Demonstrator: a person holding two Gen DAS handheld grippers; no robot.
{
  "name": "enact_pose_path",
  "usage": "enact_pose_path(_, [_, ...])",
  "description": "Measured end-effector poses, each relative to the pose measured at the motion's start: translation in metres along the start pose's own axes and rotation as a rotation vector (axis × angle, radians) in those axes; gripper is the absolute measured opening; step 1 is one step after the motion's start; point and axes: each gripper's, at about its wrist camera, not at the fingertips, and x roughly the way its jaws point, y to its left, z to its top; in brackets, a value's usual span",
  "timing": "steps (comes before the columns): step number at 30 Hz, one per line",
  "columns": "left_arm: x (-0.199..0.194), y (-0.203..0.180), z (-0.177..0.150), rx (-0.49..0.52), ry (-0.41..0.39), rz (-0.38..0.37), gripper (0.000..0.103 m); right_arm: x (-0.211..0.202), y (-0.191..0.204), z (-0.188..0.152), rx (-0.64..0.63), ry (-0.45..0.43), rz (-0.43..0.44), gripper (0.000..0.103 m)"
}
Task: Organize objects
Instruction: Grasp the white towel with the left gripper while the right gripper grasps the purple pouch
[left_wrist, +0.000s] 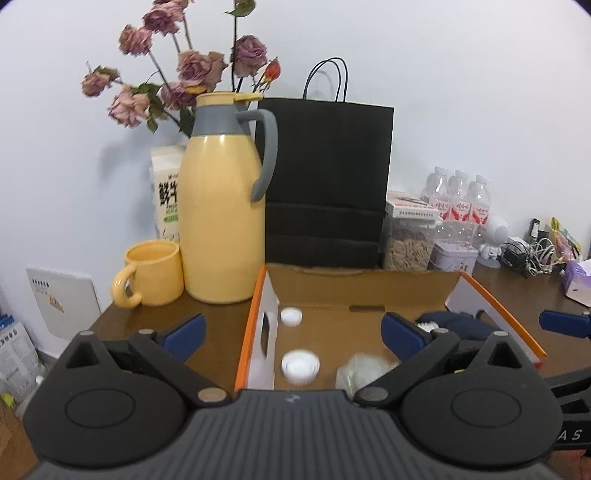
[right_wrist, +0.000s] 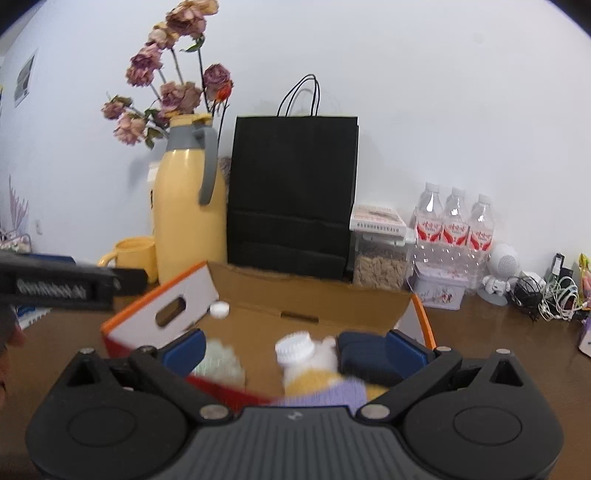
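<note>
An open cardboard box (left_wrist: 364, 291) with orange edges sits on the brown table (left_wrist: 218, 321). Two white caps (left_wrist: 300, 363), a pale crumpled wrapper (left_wrist: 360, 373) and a dark navy item (left_wrist: 460, 325) lie inside. My left gripper (left_wrist: 293, 332) hangs open over the box's left part, nothing between its blue pads. My right gripper (right_wrist: 295, 350) stands wide open above the box (right_wrist: 310, 290). A white-capped bottle (right_wrist: 297, 349) with a yellow and purple label lies below its pads, untouched. The wrapper (right_wrist: 219, 363) and navy item (right_wrist: 365, 356) flank the bottle.
Behind the box stand a yellow thermos jug (left_wrist: 221, 206), a yellow mug (left_wrist: 153, 273), a black paper bag (left_wrist: 327, 177), a snack jar (left_wrist: 408, 243), water bottles (left_wrist: 460, 201) and a tin (left_wrist: 452, 256). Cables (left_wrist: 532, 254) clutter the far right. The left gripper's body (right_wrist: 55, 284) shows at left.
</note>
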Motion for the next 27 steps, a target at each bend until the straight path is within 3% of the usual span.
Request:
enact_pose_path(12, [-0.041, 0.022, -0.054, 0.026, 0.082, 0.019, 0.103, -0.019, 0.012, -0.061, -0.075, 0.112, 0.008, 0.103])
enact_pose_path(24, [-0.055, 0.029, -0.082, 0.007, 0.137, 0.032, 0.103, 0.015, 0.029, -0.074, -0.148, 0.157, -0.025, 0.103])
enact_pose_path(26, [-0.056, 0.03, -0.082, 0.004, 0.138, 0.034, 0.103, 0.015, 0.028, -0.076, -0.138, 0.167, -0.011, 0.096])
enact_pose_path(27, [-0.057, 0.03, -0.083, 0.003, 0.137, 0.034, 0.103, 0.015, 0.027, -0.077, -0.131, 0.173, -0.002, 0.082])
